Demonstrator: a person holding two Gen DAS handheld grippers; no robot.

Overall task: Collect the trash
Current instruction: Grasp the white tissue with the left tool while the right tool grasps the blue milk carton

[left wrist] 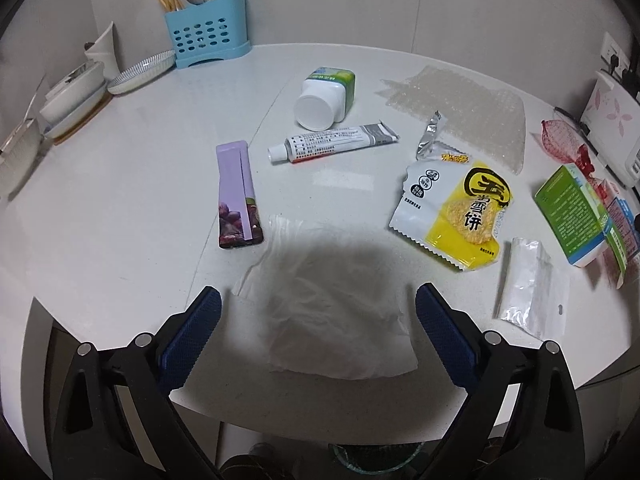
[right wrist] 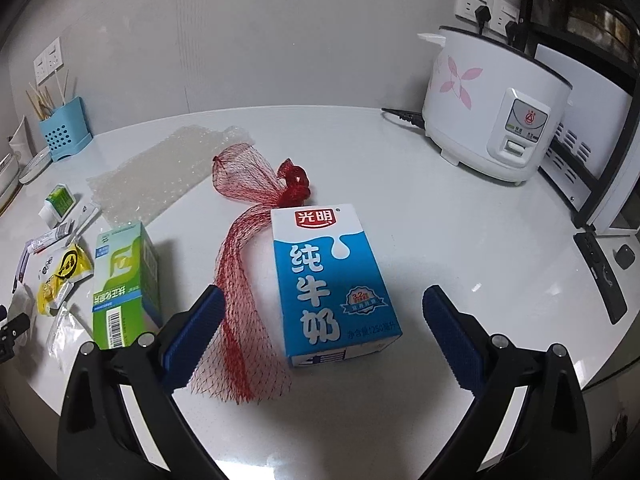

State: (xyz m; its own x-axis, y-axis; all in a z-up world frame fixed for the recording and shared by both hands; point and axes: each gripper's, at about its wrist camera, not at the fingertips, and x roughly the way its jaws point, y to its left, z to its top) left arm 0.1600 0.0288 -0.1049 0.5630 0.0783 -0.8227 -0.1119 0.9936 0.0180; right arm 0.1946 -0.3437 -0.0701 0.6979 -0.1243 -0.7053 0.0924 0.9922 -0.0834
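The glass thing (left wrist: pixel 376 458) under the table edge is mostly cut off by the frame bottom, no idea what it is. Print on the tube (left wrist: pixel 332 143) is too small to read. The red net (right wrist: pixel 248 280) runs behind the milk carton (right wrist: pixel 328 280), so part of it's hidden. Far-left dishes (left wrist: pixel 72 92) are squashed by the fisheye.

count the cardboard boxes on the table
2: the blue milk carton lying between the right gripper's open jaws, and the green box to its left. Others may be out of view.
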